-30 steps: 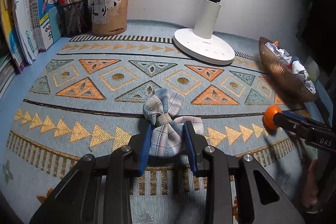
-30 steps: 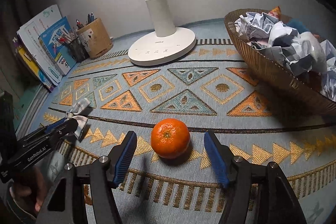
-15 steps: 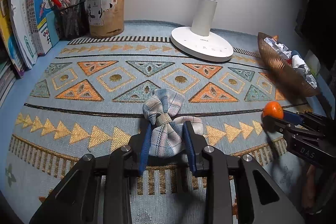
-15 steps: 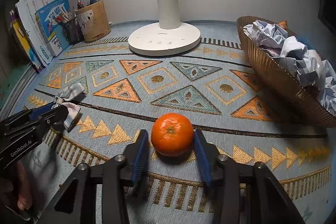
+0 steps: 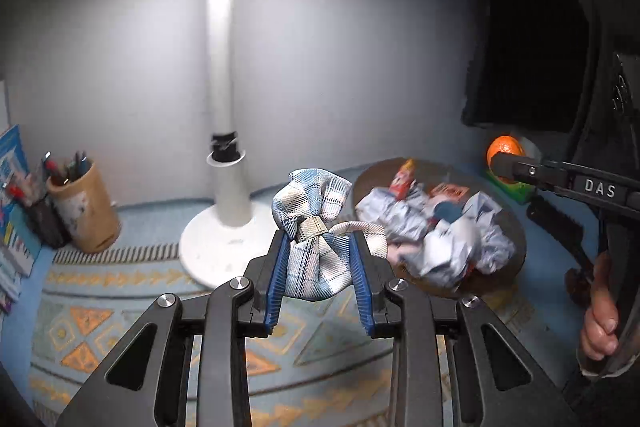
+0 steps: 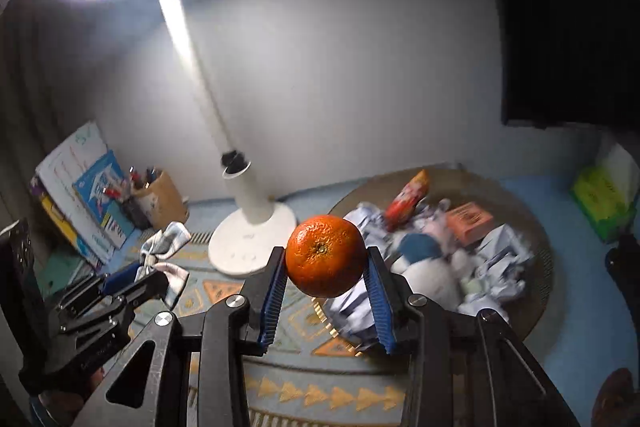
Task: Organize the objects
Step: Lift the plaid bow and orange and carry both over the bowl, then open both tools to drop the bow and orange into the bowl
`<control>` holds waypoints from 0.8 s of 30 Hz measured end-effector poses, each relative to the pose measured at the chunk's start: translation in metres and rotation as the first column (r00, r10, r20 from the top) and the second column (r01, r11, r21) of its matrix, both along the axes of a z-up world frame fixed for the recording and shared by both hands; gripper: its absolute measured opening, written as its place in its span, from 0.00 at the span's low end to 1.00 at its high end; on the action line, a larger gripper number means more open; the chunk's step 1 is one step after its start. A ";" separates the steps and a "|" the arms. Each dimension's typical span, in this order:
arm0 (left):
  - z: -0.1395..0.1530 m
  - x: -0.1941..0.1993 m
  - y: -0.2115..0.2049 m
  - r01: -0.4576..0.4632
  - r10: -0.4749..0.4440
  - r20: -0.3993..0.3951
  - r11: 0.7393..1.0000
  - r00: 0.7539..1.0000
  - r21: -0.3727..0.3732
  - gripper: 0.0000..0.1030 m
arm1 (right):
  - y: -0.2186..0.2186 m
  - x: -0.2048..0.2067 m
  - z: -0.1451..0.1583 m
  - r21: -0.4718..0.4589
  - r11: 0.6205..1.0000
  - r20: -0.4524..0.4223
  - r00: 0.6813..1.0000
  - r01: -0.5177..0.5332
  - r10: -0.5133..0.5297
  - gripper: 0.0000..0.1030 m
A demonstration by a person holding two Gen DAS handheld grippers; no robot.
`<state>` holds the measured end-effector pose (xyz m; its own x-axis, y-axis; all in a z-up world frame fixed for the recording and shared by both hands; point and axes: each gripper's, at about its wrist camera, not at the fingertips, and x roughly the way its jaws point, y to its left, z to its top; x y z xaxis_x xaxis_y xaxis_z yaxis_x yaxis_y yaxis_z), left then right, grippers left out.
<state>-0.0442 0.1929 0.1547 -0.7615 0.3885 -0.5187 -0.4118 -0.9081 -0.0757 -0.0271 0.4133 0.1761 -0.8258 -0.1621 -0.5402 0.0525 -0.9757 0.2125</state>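
My left gripper [image 5: 320, 267] is shut on a plaid fabric bow [image 5: 316, 227] and holds it in the air above the patterned mat, left of the brown basket [image 5: 516, 231]. My right gripper [image 6: 326, 275] is shut on an orange [image 6: 325, 261] and holds it raised over the near left rim of the basket [image 6: 540, 239]. In the left wrist view the orange [image 5: 505, 149] and the right gripper show at the far right. In the right wrist view the bow [image 6: 164, 247] and the left gripper [image 6: 132, 279] show at the left.
The basket holds crumpled paper [image 6: 500, 251], a red packet [image 6: 408, 199] and an orange box [image 6: 468, 219]. A white desk lamp [image 6: 252, 227] stands behind. A pen holder [image 5: 84, 211] and books [image 6: 84, 195] sit at the left, a green box [image 6: 600, 199] at the far right.
Both grippers have lifted off the mat and moved toward the basket. The right gripper closed on the orange and raised it; the left raised the bow.
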 end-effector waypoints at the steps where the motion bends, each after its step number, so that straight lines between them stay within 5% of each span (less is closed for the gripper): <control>1: 0.005 -0.008 0.014 0.020 -0.020 -0.014 1.000 1.000 0.008 0.26 | 0.015 -0.007 0.007 -0.008 0.999 -0.013 0.999 0.041 -0.041 0.37; 8: 0.001 -0.059 0.073 0.102 -0.101 -0.018 0.990 0.995 0.102 0.26 | 0.088 -0.042 -0.003 -0.087 0.975 -0.007 0.978 0.205 -0.206 0.37; 13: -0.031 -0.071 0.080 0.142 -0.145 0.010 0.980 0.989 0.138 0.26 | 0.103 -0.059 -0.037 -0.124 0.973 0.066 0.980 0.195 -0.188 0.37; 24: -0.045 -0.062 0.099 0.199 -0.200 -0.001 0.978 0.980 0.060 0.27 | 0.095 -0.058 -0.051 -0.094 0.980 0.097 0.982 0.174 -0.165 0.37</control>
<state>-0.1066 0.2919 0.1097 -0.6632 0.5625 -0.4936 -0.5838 -0.8016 -0.1291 -0.0854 0.5082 0.1250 -0.7958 -0.0820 -0.6000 -0.1347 -0.9420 0.3075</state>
